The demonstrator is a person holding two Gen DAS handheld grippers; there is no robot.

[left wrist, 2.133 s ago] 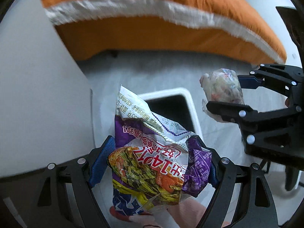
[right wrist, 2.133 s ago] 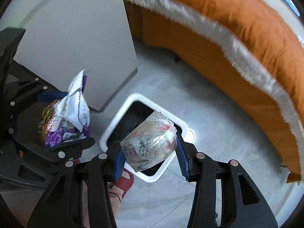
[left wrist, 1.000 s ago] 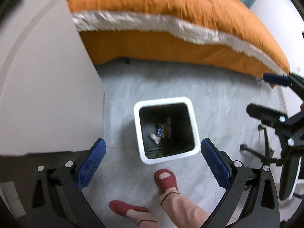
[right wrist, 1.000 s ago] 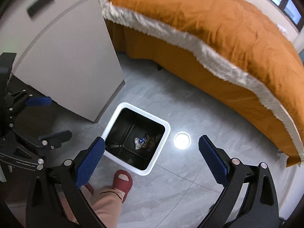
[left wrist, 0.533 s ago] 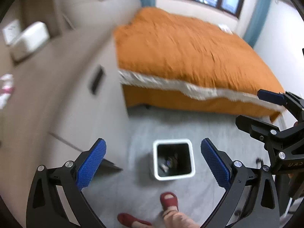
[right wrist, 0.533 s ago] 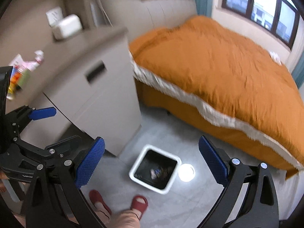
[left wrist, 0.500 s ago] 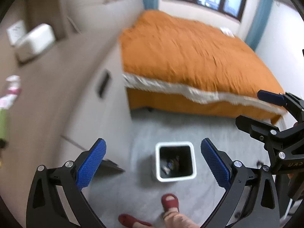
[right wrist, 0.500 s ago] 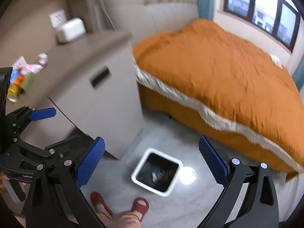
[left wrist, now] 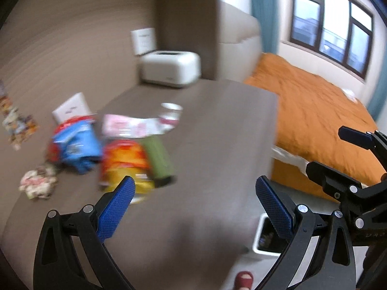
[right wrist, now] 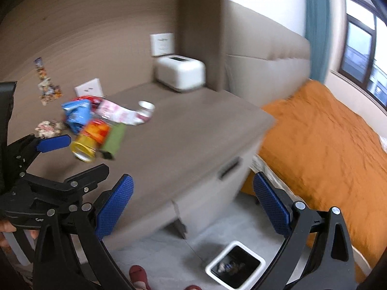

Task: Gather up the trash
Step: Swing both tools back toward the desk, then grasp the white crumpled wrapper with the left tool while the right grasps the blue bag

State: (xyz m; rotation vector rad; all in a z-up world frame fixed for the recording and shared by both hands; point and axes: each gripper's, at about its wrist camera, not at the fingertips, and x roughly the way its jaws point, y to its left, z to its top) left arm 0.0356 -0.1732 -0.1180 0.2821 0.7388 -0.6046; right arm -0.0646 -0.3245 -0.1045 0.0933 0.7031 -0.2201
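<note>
Several pieces of trash lie on the brown nightstand top [left wrist: 212, 149]: a blue and red packet [left wrist: 75, 142], an orange and yellow packet [left wrist: 123, 164], a green item [left wrist: 157, 162], a pink wrapper [left wrist: 130, 125], a white cup [left wrist: 170, 112] and a crumpled wrapper [left wrist: 38, 181]. My left gripper [left wrist: 194, 183] is open and empty above the near edge of the top. My right gripper [right wrist: 193, 181] is open and empty too, over the nightstand's front. The white bin [right wrist: 235, 267] stands on the floor below with trash inside. The view is blurred.
A white box-shaped device [left wrist: 170, 68] sits at the back of the nightstand by the wall. The orange bed [right wrist: 326, 145] fills the right side. A person's red slippers [right wrist: 137, 274] stand on the grey floor beside the bin.
Both grippers let go of their trash, a purple packet and a clear bundle, over the bin and stand open. Both views then swung up from the bin to the nightstand top.
</note>
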